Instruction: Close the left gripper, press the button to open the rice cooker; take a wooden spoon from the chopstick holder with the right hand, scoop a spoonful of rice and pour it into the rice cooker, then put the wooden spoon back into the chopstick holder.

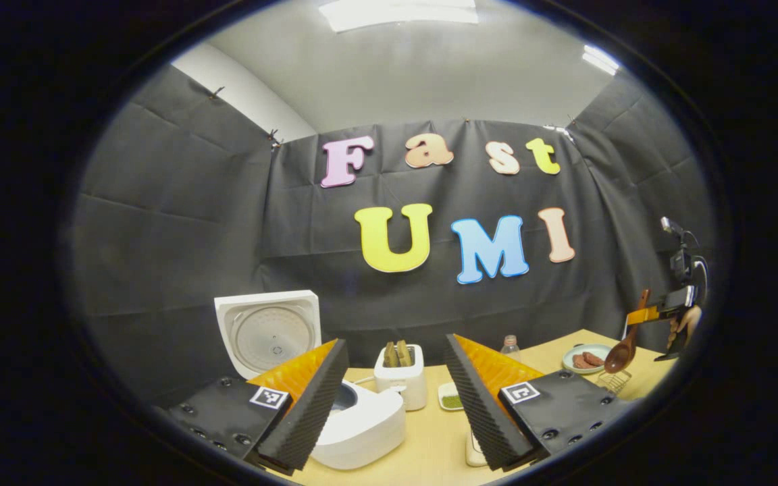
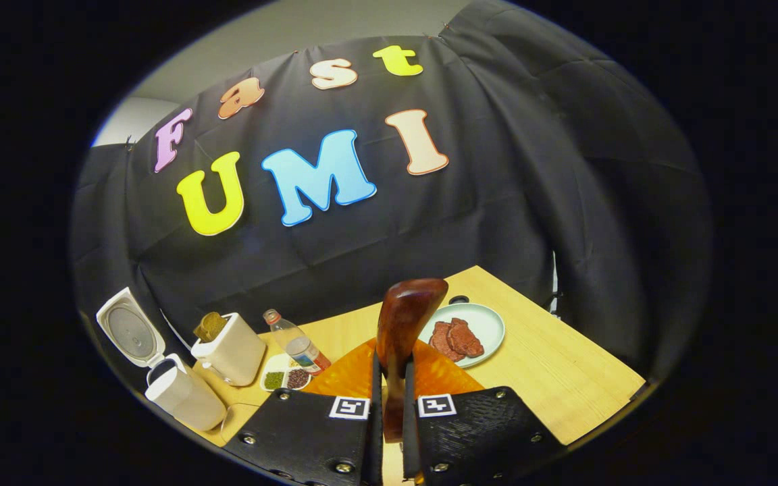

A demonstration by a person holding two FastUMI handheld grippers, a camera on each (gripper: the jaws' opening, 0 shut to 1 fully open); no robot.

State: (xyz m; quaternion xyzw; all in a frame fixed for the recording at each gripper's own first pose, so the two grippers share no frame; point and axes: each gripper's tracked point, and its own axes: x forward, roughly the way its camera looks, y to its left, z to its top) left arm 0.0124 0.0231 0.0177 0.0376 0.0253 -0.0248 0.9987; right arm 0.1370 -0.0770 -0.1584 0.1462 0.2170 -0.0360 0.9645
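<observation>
My right gripper [image 2: 389, 405] is clamped on the handle of the wooden spoon [image 2: 399, 337], both fingers pressing it from either side, and the handle end rises upright between them. In the left gripper view the same spoon [image 1: 622, 351] hangs bowl-down above a small wire chopstick holder [image 1: 613, 381] at the table's right edge, so I judge it lifted clear of the holder with scooping not yet begun. My left gripper [image 1: 396, 398] hangs with its jaws spread apart, empty, just in front of the rice cooker [image 1: 362, 425], whose lid [image 1: 269, 332] stands raised; I take the button step as done. I cannot identify with certainty where the rice to be scooped sits: a small divided dish [image 2: 286, 379] of dark and green contents lies near the bottle [image 2: 294, 345] and the toaster [image 2: 230, 351], and that is my best candidate. Risks noted: the grip sits high on a smooth, rounded handle, so the spoon could pivot or slide between the fingers when the bowl meets resistance, spilling the load. The carry to the cooker crosses the bottle and toaster, which stand close together; a low path could tip the bottle. The plate of meat [image 2: 470, 331] lies just beside the spoon's start and could be clipped. My left gripper close to the cooker's opening may obstruct the pour unless I draw it aside. The table [image 2: 564, 378] edge is near the holder, so a misjudged return could drop the spoon off it.
</observation>
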